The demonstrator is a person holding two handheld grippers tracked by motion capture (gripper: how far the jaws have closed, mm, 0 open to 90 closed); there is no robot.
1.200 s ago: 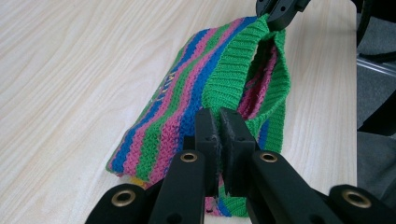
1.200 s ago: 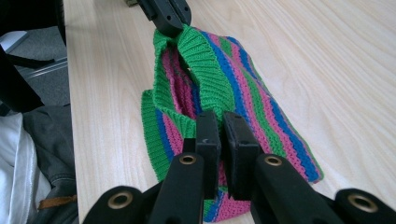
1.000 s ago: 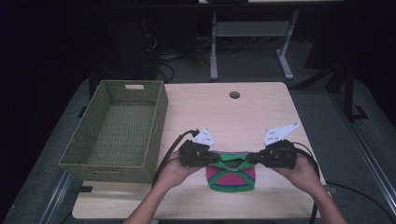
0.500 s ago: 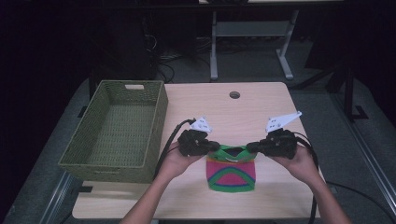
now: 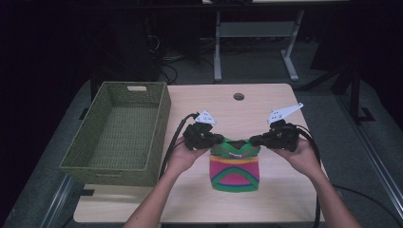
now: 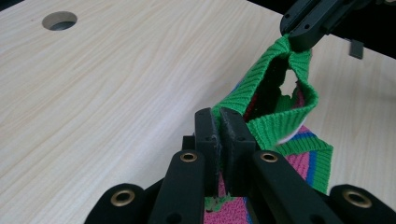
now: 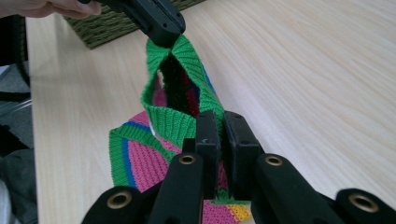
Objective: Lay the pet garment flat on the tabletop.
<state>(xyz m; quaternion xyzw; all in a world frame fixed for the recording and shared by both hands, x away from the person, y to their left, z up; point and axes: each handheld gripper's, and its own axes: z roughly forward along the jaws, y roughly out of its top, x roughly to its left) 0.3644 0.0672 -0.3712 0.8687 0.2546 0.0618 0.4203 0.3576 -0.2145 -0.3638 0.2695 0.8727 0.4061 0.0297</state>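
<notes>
1. Knitted garment (image 5: 235,166) is hanging between the 2 grippers over the near middle of the table (image 5: 285,102); its lower end is resting on the tabletop, its green ribbed top edge is lifted.
2. Left gripper (image 5: 219,139) is pinching the left corner of that green edge; in the left gripper view the jaws are standing nearly together with knit (image 6: 261,121) clamped between them.
3. Right gripper (image 5: 253,140) is doing likewise at the right corner, jaws narrow on the green rib (image 7: 180,119).
4. Key relation: the held edge is running left-to-right between the 2 grippers, sagging slightly; the garment's long axis is pointing toward the person.
5. Wicker basket (image 5: 102,161) is sitting well apart to the left, so the left hand is nearer it. Judgement: a sideways carry leftward looks likely.
</notes>
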